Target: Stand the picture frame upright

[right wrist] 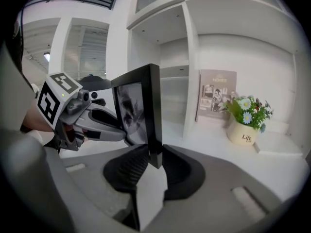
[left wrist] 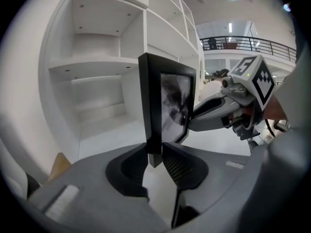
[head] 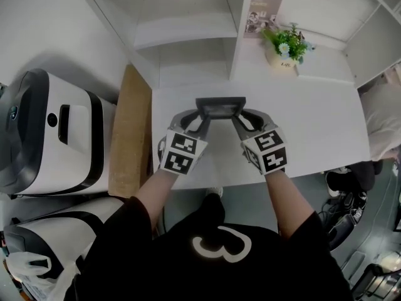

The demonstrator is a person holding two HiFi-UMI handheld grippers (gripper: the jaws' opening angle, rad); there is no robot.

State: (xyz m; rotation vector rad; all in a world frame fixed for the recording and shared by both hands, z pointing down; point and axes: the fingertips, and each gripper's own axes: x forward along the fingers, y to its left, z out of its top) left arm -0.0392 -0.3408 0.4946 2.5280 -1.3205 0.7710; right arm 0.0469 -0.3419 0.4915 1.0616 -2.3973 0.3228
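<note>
Left gripper [head: 200,120] and right gripper [head: 240,120] clamped on opposite side edges of the picture frame [head: 220,107].

In the left gripper view, the jaws of the left gripper [left wrist: 154,160] are seen pressed on either face of the dark frame edge [left wrist: 154,106], with the glass face turned to the right of it. In the right gripper view, the right gripper [right wrist: 154,160] is closed the same way on the other edge of the frame [right wrist: 153,110]. The frame is held roughly upright between the two grippers over the white table [head: 319,130], near its middle; whether its lower edge touches the table cannot be told. Behind it, a shelf unit [head: 182,30] is shown, and in one compartment a booklet [head: 263,11] stands just beside a flowerpot [head: 287,49]. A wooden board [head: 130,137] lies along the table's left side.
</note>
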